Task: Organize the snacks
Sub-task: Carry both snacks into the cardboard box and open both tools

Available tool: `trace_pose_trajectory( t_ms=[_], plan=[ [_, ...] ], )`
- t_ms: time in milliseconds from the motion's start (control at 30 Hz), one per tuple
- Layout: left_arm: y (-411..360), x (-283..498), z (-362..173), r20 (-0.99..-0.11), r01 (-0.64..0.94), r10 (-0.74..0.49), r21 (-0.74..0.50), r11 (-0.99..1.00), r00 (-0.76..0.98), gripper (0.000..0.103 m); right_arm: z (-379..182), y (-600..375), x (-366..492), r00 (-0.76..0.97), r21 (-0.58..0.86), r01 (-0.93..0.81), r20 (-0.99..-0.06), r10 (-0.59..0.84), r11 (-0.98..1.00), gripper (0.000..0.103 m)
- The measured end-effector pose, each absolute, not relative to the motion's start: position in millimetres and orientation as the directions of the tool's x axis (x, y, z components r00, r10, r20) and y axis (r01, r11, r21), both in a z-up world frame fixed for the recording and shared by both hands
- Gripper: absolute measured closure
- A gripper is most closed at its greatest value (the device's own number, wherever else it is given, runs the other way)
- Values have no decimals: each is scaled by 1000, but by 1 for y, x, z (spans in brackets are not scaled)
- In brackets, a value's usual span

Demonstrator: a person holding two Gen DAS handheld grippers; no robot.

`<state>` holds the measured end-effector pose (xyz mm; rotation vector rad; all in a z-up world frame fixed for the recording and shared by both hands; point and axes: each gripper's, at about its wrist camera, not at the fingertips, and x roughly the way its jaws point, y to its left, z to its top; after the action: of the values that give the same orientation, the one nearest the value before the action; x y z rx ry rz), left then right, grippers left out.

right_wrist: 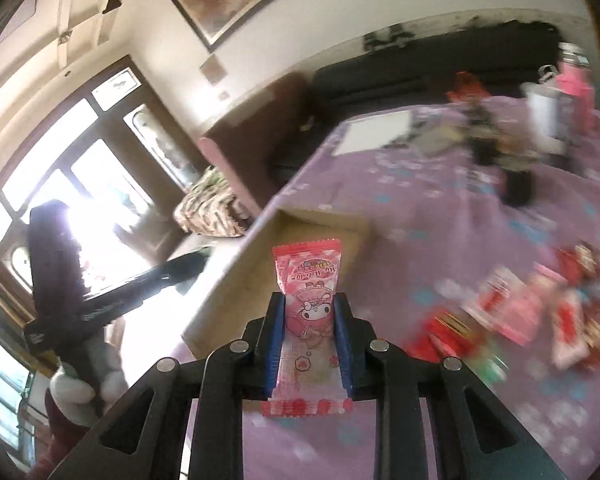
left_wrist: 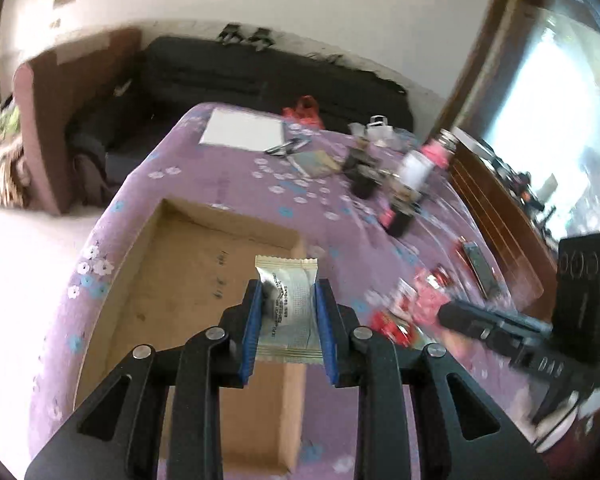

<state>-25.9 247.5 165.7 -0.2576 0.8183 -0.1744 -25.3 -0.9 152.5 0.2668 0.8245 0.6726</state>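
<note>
My left gripper (left_wrist: 287,292) is shut on a white and beige snack packet (left_wrist: 287,300) and holds it above the open cardboard box (left_wrist: 188,280), near its right wall. My right gripper (right_wrist: 309,304) is shut on a pink My Melody snack packet (right_wrist: 308,304), held above the purple flowered tablecloth just right of the cardboard box (right_wrist: 236,280). A heap of red and pink snack packets (right_wrist: 540,316) lies on the cloth to the right; it also shows in the left wrist view (left_wrist: 412,300). The right gripper shows in the left wrist view (left_wrist: 452,312).
At the table's far end lie a white sheet (left_wrist: 244,130), pens, a red bag (left_wrist: 306,110), dark small items and a pink-capped bottle (left_wrist: 428,160). A dark sofa (left_wrist: 260,76) stands behind. A wooden chair back (left_wrist: 496,208) is at the right edge.
</note>
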Motion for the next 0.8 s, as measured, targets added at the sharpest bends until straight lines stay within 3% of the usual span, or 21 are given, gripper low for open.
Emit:
trace_pose_trajectory(
  t_ms=[233, 567, 733, 800],
  plan=[
    [282, 36, 100, -758, -63, -260, -368, 928, 599, 79, 104, 84, 49, 426, 457, -390, -680, 596, 800, 79],
    [276, 73, 54, -759, -61, -334, -439, 896, 559, 79, 57, 110, 89, 428, 394, -349, -739, 519, 850, 79],
    [277, 78, 50, -762, -74, -302, -415, 907, 573, 69, 56, 110, 93, 464, 362, -348, -735, 494, 865, 76],
    [280, 77, 49, -759, -83, -300, -421, 903, 578, 66, 57, 107, 95, 479, 355, -342, -731, 487, 870, 69]
  ],
)
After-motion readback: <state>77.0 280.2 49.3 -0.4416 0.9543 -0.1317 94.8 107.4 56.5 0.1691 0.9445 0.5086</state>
